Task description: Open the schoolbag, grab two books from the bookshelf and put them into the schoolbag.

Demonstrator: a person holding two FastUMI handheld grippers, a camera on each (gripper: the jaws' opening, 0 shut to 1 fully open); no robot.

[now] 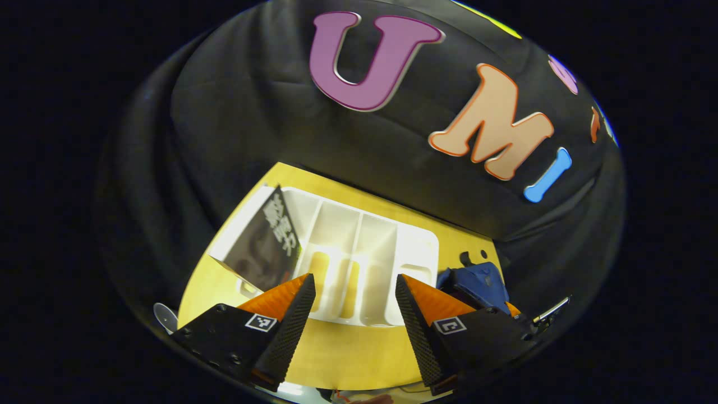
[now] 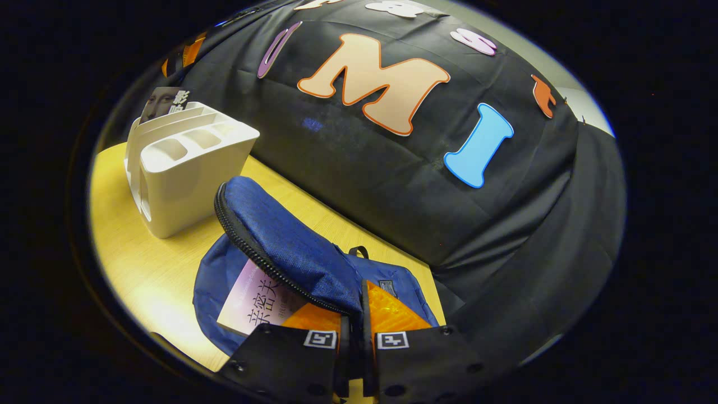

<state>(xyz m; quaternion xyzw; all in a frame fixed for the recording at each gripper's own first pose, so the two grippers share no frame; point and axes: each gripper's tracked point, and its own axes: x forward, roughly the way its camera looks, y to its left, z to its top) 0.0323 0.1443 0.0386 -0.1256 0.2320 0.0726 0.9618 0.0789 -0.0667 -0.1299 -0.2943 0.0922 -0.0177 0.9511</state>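
White plastic bookshelf (image 2: 185,168) w/ one dark book (image 1: 263,247) inside. Blue cloth schoolbag (image 2: 291,252) has a pale book (image 2: 261,306) in it. Right gripper (image 2: 353,320) pinches bag flap; left gripper (image 1: 354,314) wide, holding nothing.

Black housings, square coded tags

We see our left gripper (image 1: 354,314) w/ jaws spread wide, nothing between them, over the yellow wooden tabletop (image 1: 348,353). Ahead stands a white plastic slotted bookshelf (image 1: 359,247), a dark-covered book (image 1: 263,247) leaning in its left end. A blue fabric schoolbag (image 1: 477,283) sits right of the shelf.
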